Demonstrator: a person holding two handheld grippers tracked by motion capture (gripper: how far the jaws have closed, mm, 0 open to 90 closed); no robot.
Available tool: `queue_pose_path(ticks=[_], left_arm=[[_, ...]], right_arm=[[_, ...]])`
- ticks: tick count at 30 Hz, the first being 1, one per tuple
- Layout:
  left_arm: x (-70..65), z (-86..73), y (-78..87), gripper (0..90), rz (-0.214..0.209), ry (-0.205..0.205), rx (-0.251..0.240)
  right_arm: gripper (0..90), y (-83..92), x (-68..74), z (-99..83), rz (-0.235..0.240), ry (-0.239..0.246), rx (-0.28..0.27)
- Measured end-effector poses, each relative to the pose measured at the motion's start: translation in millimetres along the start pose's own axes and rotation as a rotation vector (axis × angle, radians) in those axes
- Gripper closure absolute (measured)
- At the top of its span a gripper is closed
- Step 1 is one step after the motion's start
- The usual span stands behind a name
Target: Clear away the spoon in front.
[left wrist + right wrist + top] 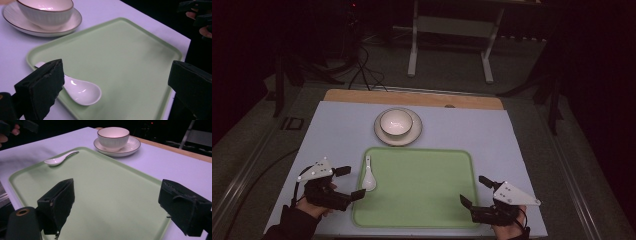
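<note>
A white ceramic spoon [368,175] [82,91] [60,158] lies across the left rim of a pale green tray [422,200] [130,57] [105,182], scoop end towards me. Just left of it, my left gripper [353,182] [116,67] is open, its jaws wide apart and clear of the spoon. At the tray's near right corner my right gripper [472,190] [115,187] is open too, with nothing between its jaws. Beyond the tray a white bowl [395,121] [46,10] [113,136] sits on a saucer [412,135] [72,22] [132,146].
The tray rests on a light lilac mat [342,130] over a wooden table whose far edge [412,97] shows. A metal stand [452,45] and cables [364,70] are on the dark floor behind.
</note>
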State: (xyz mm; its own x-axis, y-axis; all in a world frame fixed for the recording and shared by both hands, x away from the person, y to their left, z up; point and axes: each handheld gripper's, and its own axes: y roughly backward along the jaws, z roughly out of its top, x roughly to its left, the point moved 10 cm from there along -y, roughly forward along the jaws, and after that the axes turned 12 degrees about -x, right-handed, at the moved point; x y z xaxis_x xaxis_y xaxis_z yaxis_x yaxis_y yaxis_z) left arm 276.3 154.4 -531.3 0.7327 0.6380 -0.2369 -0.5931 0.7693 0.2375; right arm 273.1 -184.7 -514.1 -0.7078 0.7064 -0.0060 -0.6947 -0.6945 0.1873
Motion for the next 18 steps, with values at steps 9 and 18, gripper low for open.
queue_pose_path(ticks=[9, 18], left_arm=[[7.1, -13.4, 5.1, 0.2, 0.003, -0.013, 0.0], [16.6, -23.5, 5.0, 0.2, 0.021, -0.008, 0.012]], right_arm=[[13.3, 1.0, -2.0, 0.4, -0.011, 0.01, -0.007], [13.3, 1.8, -3.1, 1.1, -0.008, 0.02, -0.016]])
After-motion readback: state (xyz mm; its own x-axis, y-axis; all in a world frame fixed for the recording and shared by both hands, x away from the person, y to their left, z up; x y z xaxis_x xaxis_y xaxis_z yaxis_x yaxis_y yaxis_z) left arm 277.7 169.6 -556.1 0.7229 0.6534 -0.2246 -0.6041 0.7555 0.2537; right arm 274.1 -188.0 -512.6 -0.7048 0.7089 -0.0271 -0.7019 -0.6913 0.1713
